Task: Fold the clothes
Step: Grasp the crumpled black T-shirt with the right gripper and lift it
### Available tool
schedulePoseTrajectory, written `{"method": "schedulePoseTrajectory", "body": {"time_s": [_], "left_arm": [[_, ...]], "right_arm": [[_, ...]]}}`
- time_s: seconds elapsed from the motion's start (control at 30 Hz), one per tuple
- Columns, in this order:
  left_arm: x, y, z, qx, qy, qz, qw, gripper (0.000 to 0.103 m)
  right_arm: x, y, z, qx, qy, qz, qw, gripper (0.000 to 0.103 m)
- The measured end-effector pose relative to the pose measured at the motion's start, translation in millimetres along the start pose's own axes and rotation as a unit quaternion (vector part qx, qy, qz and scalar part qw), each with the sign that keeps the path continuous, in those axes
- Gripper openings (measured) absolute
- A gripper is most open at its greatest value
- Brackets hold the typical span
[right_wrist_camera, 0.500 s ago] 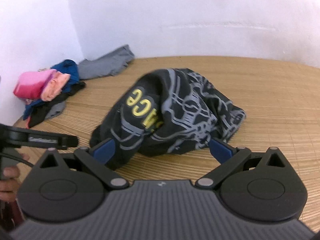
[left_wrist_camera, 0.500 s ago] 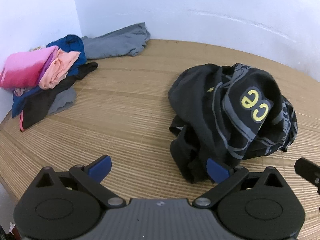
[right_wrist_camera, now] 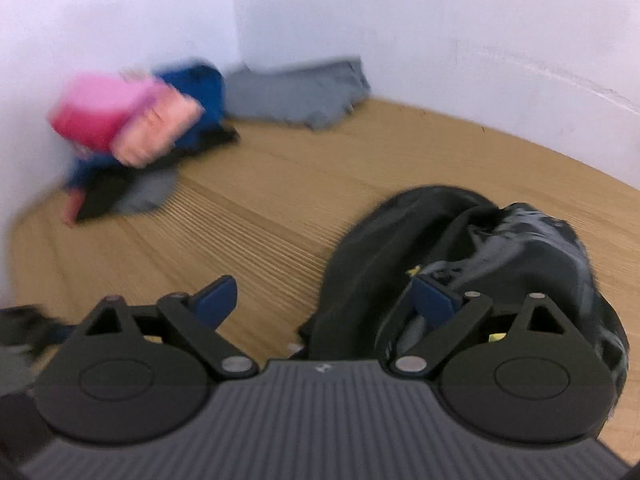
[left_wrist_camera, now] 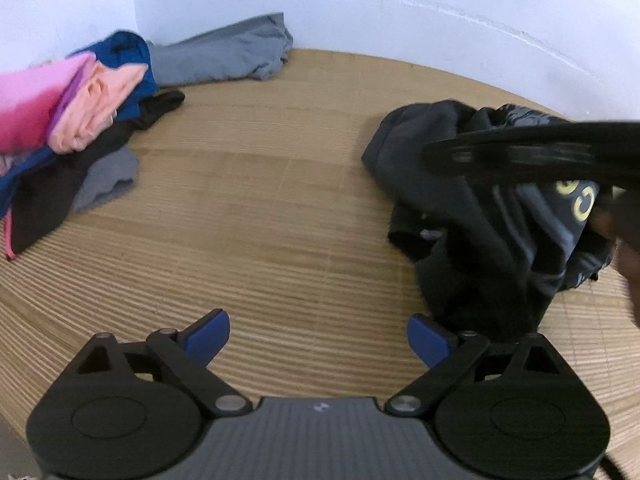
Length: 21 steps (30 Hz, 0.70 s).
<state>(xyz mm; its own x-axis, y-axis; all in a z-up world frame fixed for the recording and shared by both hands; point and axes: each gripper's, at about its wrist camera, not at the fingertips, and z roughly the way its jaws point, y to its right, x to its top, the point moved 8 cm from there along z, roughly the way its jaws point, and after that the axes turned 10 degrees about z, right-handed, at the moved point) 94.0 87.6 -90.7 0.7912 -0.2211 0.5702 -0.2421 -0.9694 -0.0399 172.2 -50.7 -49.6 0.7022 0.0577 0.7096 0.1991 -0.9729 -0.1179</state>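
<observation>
On the bamboo mat (left_wrist_camera: 288,208), right of centre in the left wrist view, lies the black garment (left_wrist_camera: 492,216), crumpled in a heap, with yellow lettering (left_wrist_camera: 576,200) and grey line print showing on its right part.

Left gripper (left_wrist_camera: 318,338): fingers spread wide apart, nothing between them, only bare mat. The right blue finger pad (left_wrist_camera: 428,340) sits just beside the garment's near lower edge; contact can't be confirmed. The left pad (left_wrist_camera: 208,336) is well apart from any cloth. The gripper is angled steeply down toward the mat.

Right gripper (right_wrist_camera: 326,300): fingers also wide apart. The garment (right_wrist_camera: 400,248) lies mostly on the right half of this view. The right finger pad (right_wrist_camera: 434,300) is over or against the heap, with cloth behind and around it. The left pad (right_wrist_camera: 216,300) is over bare mat (right_wrist_camera: 260,208). The garment's left edge reaches into the gap between the fingers, but the pads are not pressing on it. This gripper also tilts downward, less steeply. The view is motion-blurred, so fine contact is unclear.

In the left wrist view the right gripper's black body (left_wrist_camera: 532,152) crosses in front of the garment's upper part, with part of a person's hand (left_wrist_camera: 624,248) at the right edge.

Far left, against the white wall (left_wrist_camera: 360,4) corner: a clothes pile (left_wrist_camera: 80,120) of pink, peach, blue, black and grey pieces, and a separate grey garment (left_wrist_camera: 228,54) along the wall, both well apart from the grippers.
</observation>
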Motion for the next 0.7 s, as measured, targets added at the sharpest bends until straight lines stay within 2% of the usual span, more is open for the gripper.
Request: {"method": "schedulePoseTrajectory", "body": {"time_s": [0.07, 0.13, 0.23, 0.27, 0.3, 0.37, 0.43, 0.5, 0.6, 0.7], "left_arm": [[-5, -10, 5, -0.002, 0.001, 0.002, 1.0000, 0.097], [-8, -16, 8, -0.001, 0.002, 0.009, 1.0000, 0.097], [-5, -20, 13, -0.009, 0.004, 0.015, 0.9998, 0.097], [-3, -21, 15, -0.014, 0.005, 0.017, 0.9997, 0.097], [-2, -19, 16, -0.018, 0.006, 0.020, 0.9996, 0.097], [3, -13, 17, -0.026, 0.010, 0.031, 0.9991, 0.097], [8, -5, 17, -0.032, 0.019, 0.047, 0.9982, 0.097], [13, 2, 17, -0.039, 0.027, 0.062, 0.9969, 0.097], [27, 18, 14, -0.057, 0.039, 0.081, 0.9943, 0.097], [39, 38, 10, -0.074, 0.055, 0.103, 0.9904, 0.097]], "right_arm": [[-4, -5, 29, -0.034, -0.023, -0.022, 0.999, 0.095], [-10, -3, 57, -0.067, -0.049, -0.049, 0.995, 0.086], [-18, 0, 78, -0.116, -0.070, -0.080, 0.988, 0.067], [-18, 3, 79, -0.122, -0.070, -0.076, 0.987, 0.051], [-17, 7, 79, -0.127, -0.071, -0.070, 0.987, 0.027], [-7, 13, 68, -0.124, -0.065, -0.025, 0.990, 0.010], [8, 21, 45, -0.104, -0.045, 0.037, 0.993, 0.009], [24, 24, 11, -0.098, -0.001, 0.062, 0.993, 0.009], [43, 35, -55, -0.110, 0.077, 0.111, 0.985, 0.009], [48, 59, -125, -0.131, 0.141, 0.152, 0.969, 0.008]]}}
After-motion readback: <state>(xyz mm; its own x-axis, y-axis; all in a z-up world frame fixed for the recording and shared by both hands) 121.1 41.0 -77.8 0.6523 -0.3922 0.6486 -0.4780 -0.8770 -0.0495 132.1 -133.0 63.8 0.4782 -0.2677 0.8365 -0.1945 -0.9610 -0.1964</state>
